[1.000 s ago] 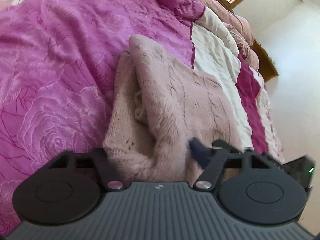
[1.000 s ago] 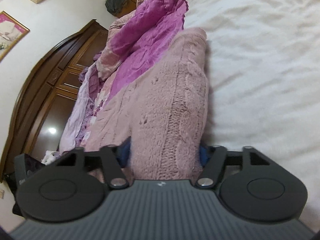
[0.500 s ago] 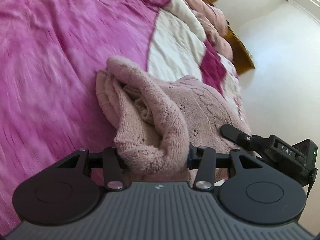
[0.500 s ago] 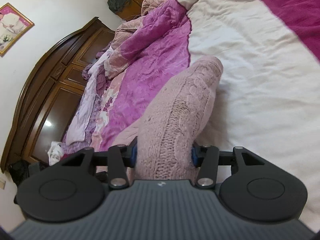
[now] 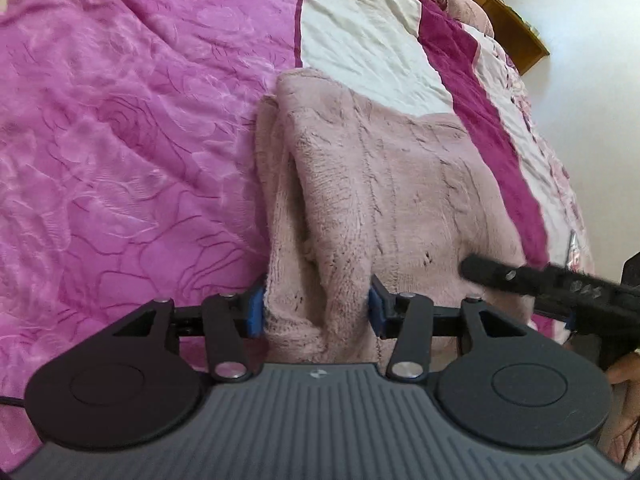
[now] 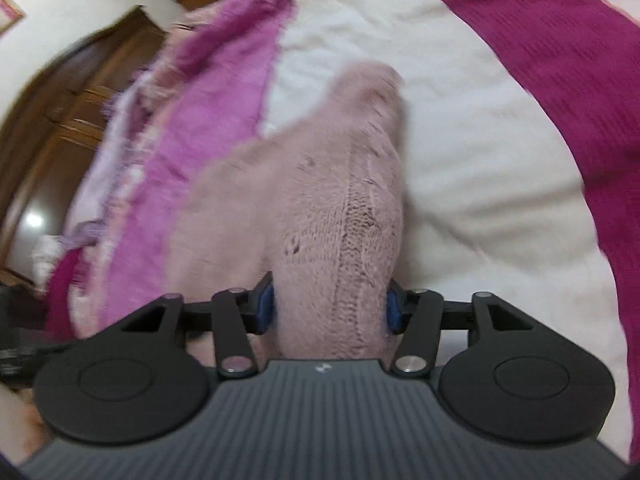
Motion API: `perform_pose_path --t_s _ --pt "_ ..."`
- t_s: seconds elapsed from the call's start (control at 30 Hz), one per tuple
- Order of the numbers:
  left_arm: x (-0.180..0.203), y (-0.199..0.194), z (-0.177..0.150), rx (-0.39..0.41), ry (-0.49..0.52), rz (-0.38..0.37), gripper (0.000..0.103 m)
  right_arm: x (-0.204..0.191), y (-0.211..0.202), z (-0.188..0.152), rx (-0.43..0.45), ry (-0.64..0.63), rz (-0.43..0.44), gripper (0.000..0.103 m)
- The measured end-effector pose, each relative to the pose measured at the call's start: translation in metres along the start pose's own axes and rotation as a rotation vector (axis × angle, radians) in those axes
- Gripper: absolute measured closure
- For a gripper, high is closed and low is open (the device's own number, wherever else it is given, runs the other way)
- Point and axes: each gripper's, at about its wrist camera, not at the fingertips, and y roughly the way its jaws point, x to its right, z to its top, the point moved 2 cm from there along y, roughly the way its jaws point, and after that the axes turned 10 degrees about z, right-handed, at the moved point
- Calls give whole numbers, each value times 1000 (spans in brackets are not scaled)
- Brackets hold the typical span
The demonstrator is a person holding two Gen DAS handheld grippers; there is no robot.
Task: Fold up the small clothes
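A fuzzy pink knit sweater (image 5: 380,176) lies folded on the bed, across the seam between the magenta quilt and its white panel. My left gripper (image 5: 316,312) is shut on the sweater's near-left folded edge, and fabric fills the gap between the blue pads. In the right wrist view, which is blurred, the sweater (image 6: 320,184) stretches away over the white panel. My right gripper (image 6: 330,310) holds a thick bunch of its near edge and its jaws are opening, though the pads still touch the knit. The right gripper (image 5: 540,280) also shows at the sweater's right corner.
The magenta rose-pattern quilt (image 5: 120,140) spreads to the left, with the white panel (image 5: 360,40) and a dark pink stripe (image 5: 488,128) beyond. A dark wooden wardrobe (image 6: 48,112) stands past the bed's far side. A wooden bed frame (image 5: 508,28) meets the white wall.
Both grippers have carried the sweater sideways across the bed toward the white panel. Half a second ago it hung bunched and raised; now it lies spread flatter.
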Motion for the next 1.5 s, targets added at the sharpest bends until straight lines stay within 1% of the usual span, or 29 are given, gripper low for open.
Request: perform_pose_path --t_s 0.07,0.17,0.3,0.4,0.5,0.53,0.6,0.63,0.67,0.7,0.77,0.83,0.87,0.93,1.0,1.1,1.17,1.33,1.43,1.5 --pt "2 -5 -3 8 10 9 50 4 -4 -8 38 1 16 43" --pt "8 -16 -8 41 48 51 49 3 -12 -13 62 -16 15 42" --pt "11 -19 -4 72 46 85 49 1 -27 -14 105 -50 5 42" --pt "19 -27 3 125 59 111 49 -12 -45 -10 185 -153 -18 42" --pt "33 -40 12 219 102 145 49 -25 -50 -2 260 -252 -44 44" --pt "36 -43 13 238 108 147 49 -28 -48 0 267 -275 -46 47" --pt "45 -44 15 259 131 136 50 -30 -38 3 252 -307 -46 63" --pt "49 -42 15 264 144 130 51 -30 -30 3 237 -313 -52 67" --pt "54 -39 14 271 167 127 52 -29 -23 3 218 -315 -58 73" --pt "58 -35 12 273 189 132 55 -28 -15 1 201 -312 -58 75" --pt "63 -25 8 273 223 161 56 -29 -4 -5 189 -300 -63 74" --pt "62 -13 4 263 262 248 57 -35 3 -11 187 -320 -72 74" --pt "58 -5 3 256 269 278 57 -38 5 -13 187 -334 -77 74" --pt "46 3 3 230 235 263 56 -39 7 -14 184 -346 -76 74" --pt "37 5 5 222 201 242 56 -37 7 -14 185 -343 -76 74" --pt "35 6 6 222 200 241 56 -30 4 -12 193 -311 -74 74" --pt "36 5 5 226 195 244 55 -24 0 -11 202 -281 -75 76" --pt "34 -5 2 228 154 224 56 -23 -9 -14 217 -272 -66 76" --pt "36 -13 0 226 149 211 56 -28 -18 -15 223 -249 -47 67" --pt "38 -21 -1 226 155 202 55 -33 -25 -16 224 -247 -32 55"
